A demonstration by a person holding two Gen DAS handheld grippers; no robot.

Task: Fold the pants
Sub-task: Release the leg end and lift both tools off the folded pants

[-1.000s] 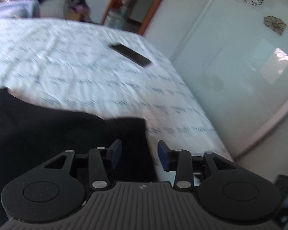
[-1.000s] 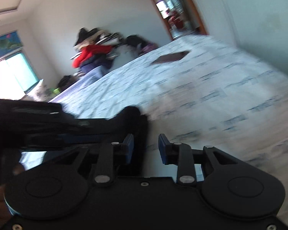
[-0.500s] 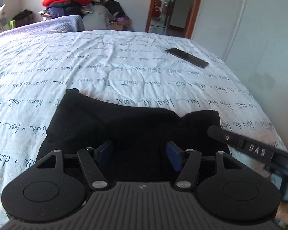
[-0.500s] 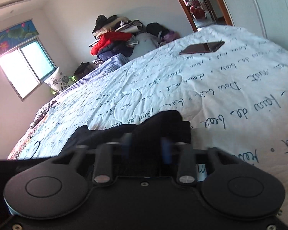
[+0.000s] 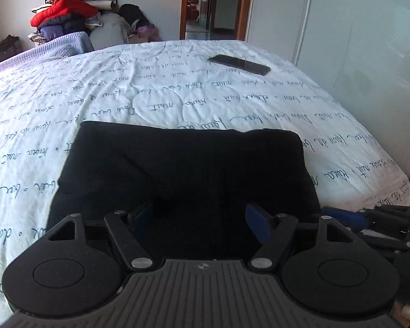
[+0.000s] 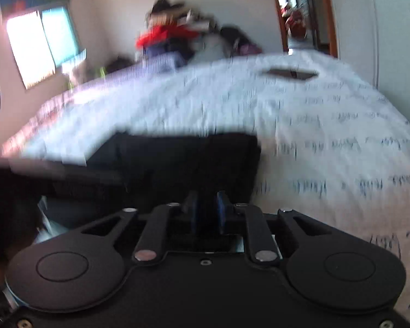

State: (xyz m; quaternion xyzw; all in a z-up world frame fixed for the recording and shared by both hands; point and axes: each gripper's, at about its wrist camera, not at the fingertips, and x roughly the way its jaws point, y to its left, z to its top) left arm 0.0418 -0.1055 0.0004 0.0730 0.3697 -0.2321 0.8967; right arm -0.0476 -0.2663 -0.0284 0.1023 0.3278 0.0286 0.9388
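I am looking along two hand-held grippers at a bed (image 5: 68, 104) covered by a white quilt printed with dark handwriting. The black pants (image 5: 183, 175) lie folded into a squarish block on the near part of the bed, directly ahead of both cameras.

My left gripper (image 5: 199, 222) hovers over the near edge of the pants. Its blue fingers (image 5: 255, 225) stand wide apart and have just been opening; black cloth lies under the gap between them, but the pads do not press on it.

My right gripper (image 6: 206, 206) sits at the right near corner of the pants (image 6: 177, 164). Its view is smeared by motion. Its blue fingers (image 6: 221, 210) are drawn narrow, almost together, after closing, with a dark strip of the pants' fabric running up between them, so they appear pinched on the cloth. From the left camera, the right gripper (image 5: 341, 217) shows at the lower right edge, just beside the pants' corner.

Farther up the bed, well apart from the pants, a dark phone (image 5: 239, 64) lies flat. Beyond the bed is a heap of clothes (image 5: 68, 16) with a red jacket, an open doorway (image 5: 213, 2), and pale wardrobe doors (image 5: 355, 41) on the right. The right camera also shows a bright window (image 6: 41, 43).
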